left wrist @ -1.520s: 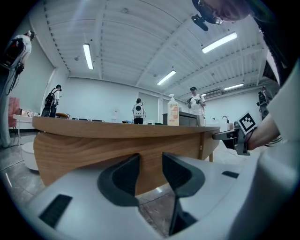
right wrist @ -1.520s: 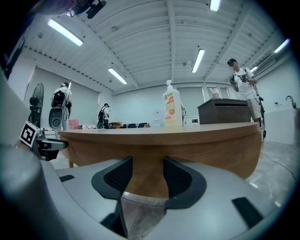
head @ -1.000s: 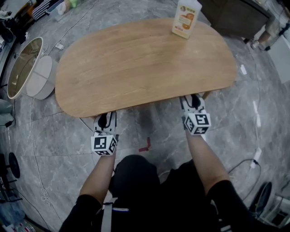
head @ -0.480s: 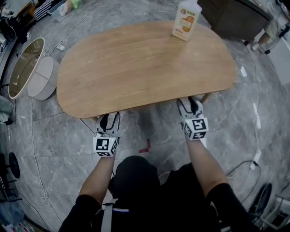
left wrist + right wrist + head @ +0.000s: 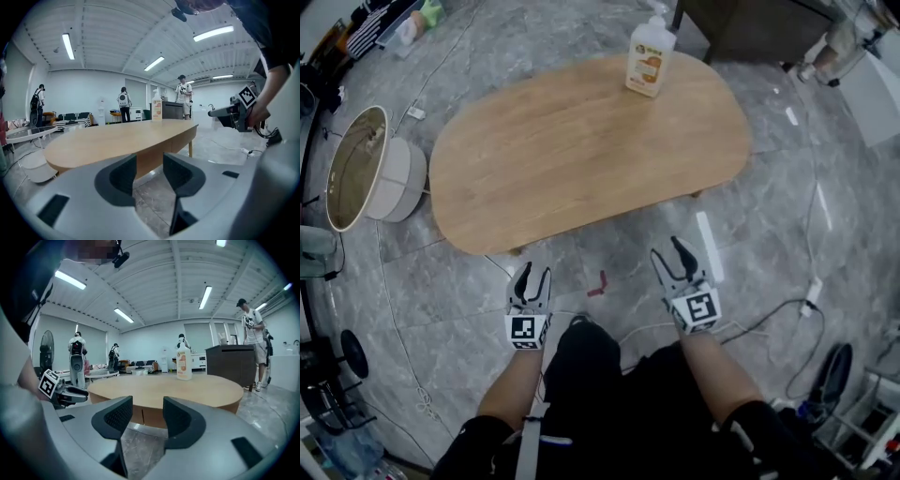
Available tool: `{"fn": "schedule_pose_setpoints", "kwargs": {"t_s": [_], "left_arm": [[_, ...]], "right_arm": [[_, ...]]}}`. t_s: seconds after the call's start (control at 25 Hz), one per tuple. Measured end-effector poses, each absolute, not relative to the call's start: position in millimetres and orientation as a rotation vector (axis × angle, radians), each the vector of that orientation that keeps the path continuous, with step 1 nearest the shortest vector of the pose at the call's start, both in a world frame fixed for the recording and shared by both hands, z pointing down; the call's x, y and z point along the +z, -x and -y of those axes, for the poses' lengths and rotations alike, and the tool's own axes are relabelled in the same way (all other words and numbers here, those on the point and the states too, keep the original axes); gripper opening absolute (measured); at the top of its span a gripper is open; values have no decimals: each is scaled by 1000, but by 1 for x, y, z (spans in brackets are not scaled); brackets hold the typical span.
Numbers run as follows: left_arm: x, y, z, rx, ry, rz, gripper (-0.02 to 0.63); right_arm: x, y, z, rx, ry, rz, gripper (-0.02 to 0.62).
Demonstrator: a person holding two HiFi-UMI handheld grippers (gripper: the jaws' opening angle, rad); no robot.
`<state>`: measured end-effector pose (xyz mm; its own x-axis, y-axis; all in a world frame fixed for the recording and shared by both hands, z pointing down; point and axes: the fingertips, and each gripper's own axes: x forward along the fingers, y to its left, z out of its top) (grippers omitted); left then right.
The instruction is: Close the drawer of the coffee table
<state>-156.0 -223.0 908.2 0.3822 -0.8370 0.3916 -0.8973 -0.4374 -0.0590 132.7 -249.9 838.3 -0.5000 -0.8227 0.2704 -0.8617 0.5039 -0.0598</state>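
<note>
Drawer point(image 5: 151, 415) sits flush in the apron of the oval light-wood coffee table point(image 5: 581, 141); we read it closed. Left gripper point(image 5: 532, 274) and right gripper point(image 5: 667, 249) hang clear of the edge, jaws apart and empty, since nothing's left to push.

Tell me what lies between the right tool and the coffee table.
Head view: only bare grey floor separates the right tool from the coffee table; a white strip lies just beside that stretch.

Oval wooden coffee table point(image 5: 581, 141), drawer point(image 5: 150, 157) closed flush
</note>
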Motion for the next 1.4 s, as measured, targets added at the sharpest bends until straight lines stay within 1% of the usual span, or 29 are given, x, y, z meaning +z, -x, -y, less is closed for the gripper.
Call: {"fn": "schedule_pose_setpoints", "kwargs": {"t_s": [0.44, 0.64, 0.76, 0.88, 1.12, 1.4], "left_arm": [[741, 157, 172, 663, -2445, 1461, 158], [668, 158, 147, 686, -2471, 1426, 158], [624, 162, 136, 672, -2475, 1452, 158], [590, 162, 127, 654, -2468, 1485, 158], [523, 134, 121, 565, -2531, 1527, 158], [409, 112, 120, 387, -2656, 1580, 158]], "right_arm": [[660, -135, 182, 402, -1442, 2454, 190], [582, -131, 159, 415, -1402, 2480, 190], [539, -135, 147, 368, -1385, 2503, 190], [502, -138, 133, 330, -1355, 2500, 190], [441, -157, 125, 240, -1392, 2546, 190], [371, -168, 93, 198, -1404, 2622, 190]]}}
